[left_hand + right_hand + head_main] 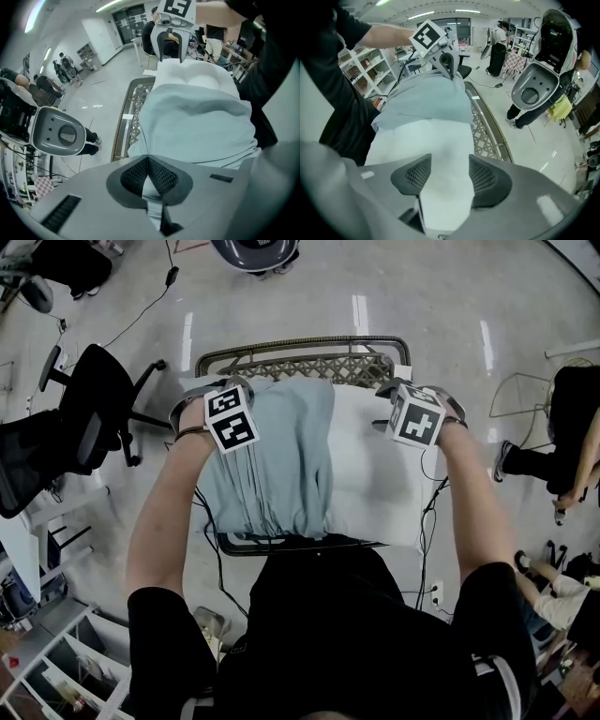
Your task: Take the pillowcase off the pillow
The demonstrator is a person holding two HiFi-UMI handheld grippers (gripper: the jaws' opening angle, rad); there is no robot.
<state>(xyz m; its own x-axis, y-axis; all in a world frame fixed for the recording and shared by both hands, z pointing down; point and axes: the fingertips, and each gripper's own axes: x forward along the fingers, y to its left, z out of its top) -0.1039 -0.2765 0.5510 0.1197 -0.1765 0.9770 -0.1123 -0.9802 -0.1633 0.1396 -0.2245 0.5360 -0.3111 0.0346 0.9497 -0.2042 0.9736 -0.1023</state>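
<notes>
Left forearm (167,512) reaches out. The left tool (148,158), tipped steeply down at the far left corner of the woven lattice bench (300,345), pinches the bunched pale blue fabric pillowcase (272,460) over the left half of the white pillow (375,474). At the far right corner, the right tool (449,176) has its jaws apart astride the bare pillow.

The head camera is looking down on the whole pillow (375,465) from above, while both gripper cameras are looking along it, close up, from opposite ends.
</notes>
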